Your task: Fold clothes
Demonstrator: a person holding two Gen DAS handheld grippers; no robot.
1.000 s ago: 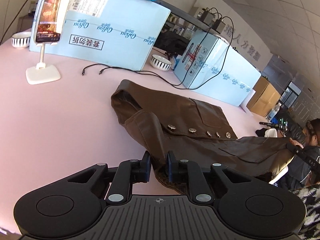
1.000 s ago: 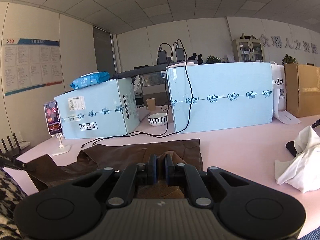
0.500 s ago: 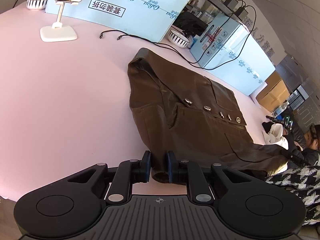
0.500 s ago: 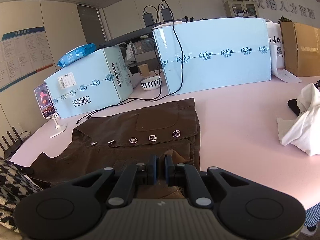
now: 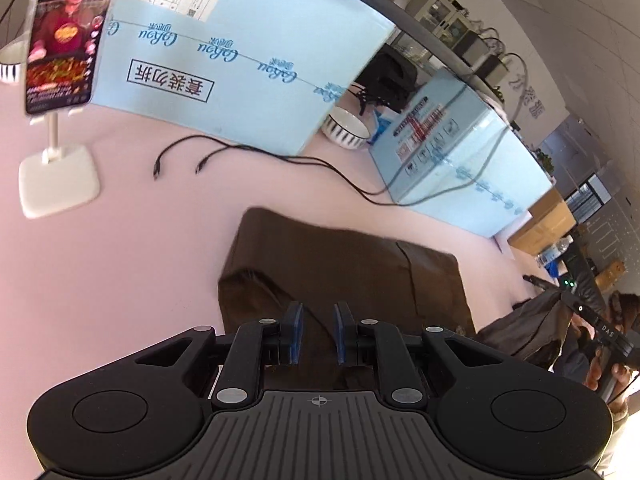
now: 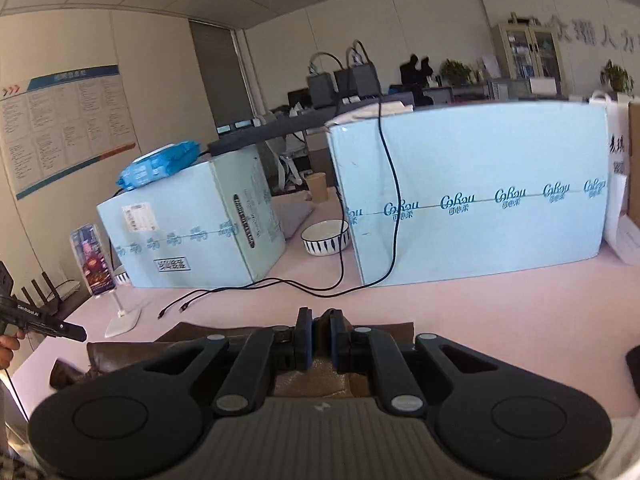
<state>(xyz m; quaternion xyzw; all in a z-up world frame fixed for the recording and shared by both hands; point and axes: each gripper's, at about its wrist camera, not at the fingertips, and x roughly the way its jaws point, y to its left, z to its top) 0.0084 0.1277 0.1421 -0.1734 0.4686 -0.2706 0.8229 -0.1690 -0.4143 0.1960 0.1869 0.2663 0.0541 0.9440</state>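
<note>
A brown leather jacket [image 5: 344, 264] lies folded over on the pink table; its buttons are hidden. My left gripper [image 5: 318, 320] hovers over the jacket's near edge with its jaws slightly apart and nothing between them. In the right wrist view the jacket [image 6: 224, 338] spreads under the tool. My right gripper [image 6: 321, 326] is shut on a fold of the jacket's edge. The other gripper [image 6: 44, 322] shows at the far left of that view.
Two light blue cartons [image 5: 224, 64] [image 5: 456, 156] stand at the back, a striped bowl [image 5: 346, 132] between them. A phone on a white stand [image 5: 60, 36] is at the left. Black cables [image 5: 256, 152] trail over the table [image 5: 104, 264].
The jacket's front half has been folded over, hiding the buttons. My left gripper has let go of the jacket and moved forward. My right gripper still grips the edge and has swung forward.
</note>
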